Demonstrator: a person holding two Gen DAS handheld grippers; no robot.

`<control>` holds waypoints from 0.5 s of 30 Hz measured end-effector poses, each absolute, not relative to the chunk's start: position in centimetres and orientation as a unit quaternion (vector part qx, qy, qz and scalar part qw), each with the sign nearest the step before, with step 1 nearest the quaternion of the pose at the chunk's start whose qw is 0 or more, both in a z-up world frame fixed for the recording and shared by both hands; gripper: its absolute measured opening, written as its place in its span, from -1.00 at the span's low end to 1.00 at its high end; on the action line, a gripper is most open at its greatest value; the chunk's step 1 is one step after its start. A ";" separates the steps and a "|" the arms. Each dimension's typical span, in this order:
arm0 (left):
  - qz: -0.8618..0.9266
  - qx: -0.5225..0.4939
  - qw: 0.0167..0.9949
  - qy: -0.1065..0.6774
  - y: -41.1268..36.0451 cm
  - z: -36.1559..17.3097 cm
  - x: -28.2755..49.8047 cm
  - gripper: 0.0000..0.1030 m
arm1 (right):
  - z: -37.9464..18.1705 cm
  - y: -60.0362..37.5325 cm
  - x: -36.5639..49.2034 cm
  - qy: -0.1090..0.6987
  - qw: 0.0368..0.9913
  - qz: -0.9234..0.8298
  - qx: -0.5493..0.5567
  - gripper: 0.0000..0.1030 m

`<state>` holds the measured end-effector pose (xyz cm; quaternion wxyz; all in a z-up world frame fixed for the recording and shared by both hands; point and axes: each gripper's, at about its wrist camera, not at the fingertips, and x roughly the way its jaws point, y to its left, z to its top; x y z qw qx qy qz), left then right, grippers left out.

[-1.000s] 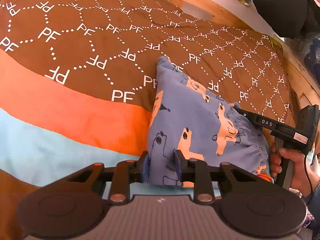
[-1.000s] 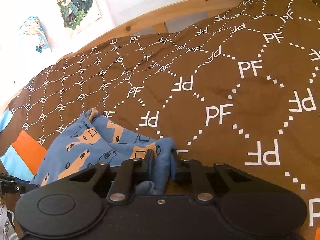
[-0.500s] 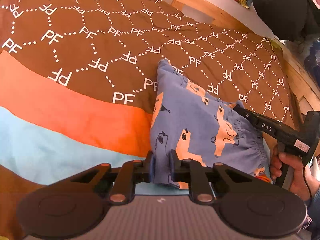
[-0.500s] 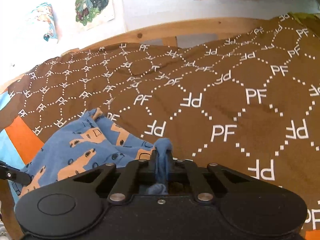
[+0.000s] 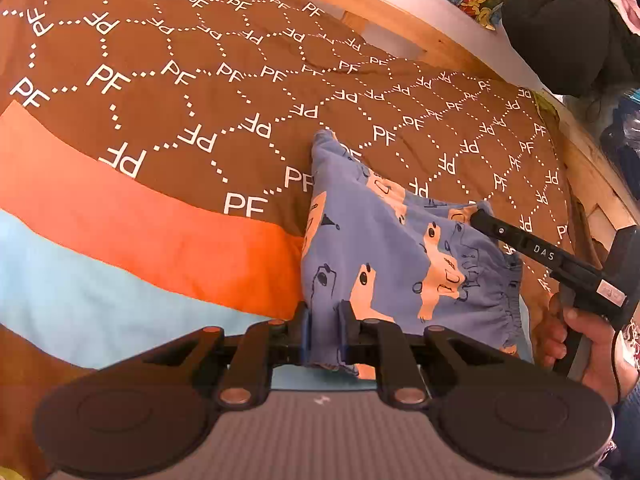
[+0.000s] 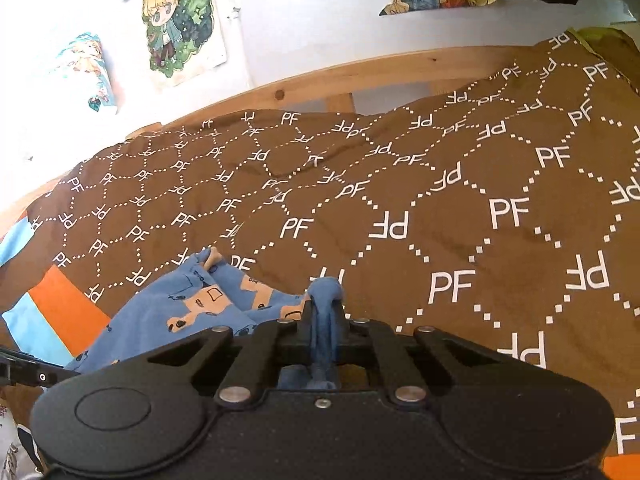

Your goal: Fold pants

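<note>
Small blue pants [image 5: 384,248] with orange bear prints lie on the brown patterned blanket [image 5: 200,80], the elastic waistband at the right. My left gripper [image 5: 323,320] is shut on the near corner of the pants. My right gripper [image 6: 324,312] is shut on a bunched fold of the pants [image 6: 200,304] at the waistband end. The right gripper also shows in the left wrist view [image 5: 480,216], gripping the far right corner, with the hand behind it.
The blanket has orange [image 5: 140,220] and light blue [image 5: 80,300] stripes near me. A wooden bed frame [image 6: 340,76] runs along the far edge below a wall with posters [image 6: 180,16]. Dark clothing [image 5: 560,20] hangs at the far right.
Both grippers have closed on the pants' fabric. The right gripper has tilted up, showing more wall, and lifted its fold slightly.
</note>
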<state>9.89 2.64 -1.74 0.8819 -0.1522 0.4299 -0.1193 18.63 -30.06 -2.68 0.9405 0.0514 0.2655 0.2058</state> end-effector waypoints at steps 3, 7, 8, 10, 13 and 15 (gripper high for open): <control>-0.121 -0.160 0.880 0.430 3.0 -1.9 9.8 -0.70 | -2.6 -30.1 18.5 0.264 0.941 0.205 0.050 -0.90; -0.125 -0.159 0.882 0.425 3.0 -1.7 9.6 -0.71 | -2.3 -30.0 18.1 0.258 0.943 0.206 0.046 -0.90; -0.125 -0.159 0.883 0.424 3.0 -1.6 9.6 -0.71 | -2.1 -29.9 18.0 0.255 0.943 0.208 0.043 -0.90; -0.124 -0.160 0.884 0.422 3.0 -1.5 9.5 -0.71 | -1.8 -29.9 17.8 0.250 0.945 0.210 0.040 -0.91; -0.122 -0.162 0.884 0.421 2.9 -1.3 9.4 -0.72 | -1.5 -29.8 17.6 0.247 0.945 0.210 0.040 -0.91; -0.120 -0.161 0.884 0.421 2.8 -1.1 9.3 -0.72 | -1.5 -29.8 17.6 0.246 0.945 0.209 0.040 -0.91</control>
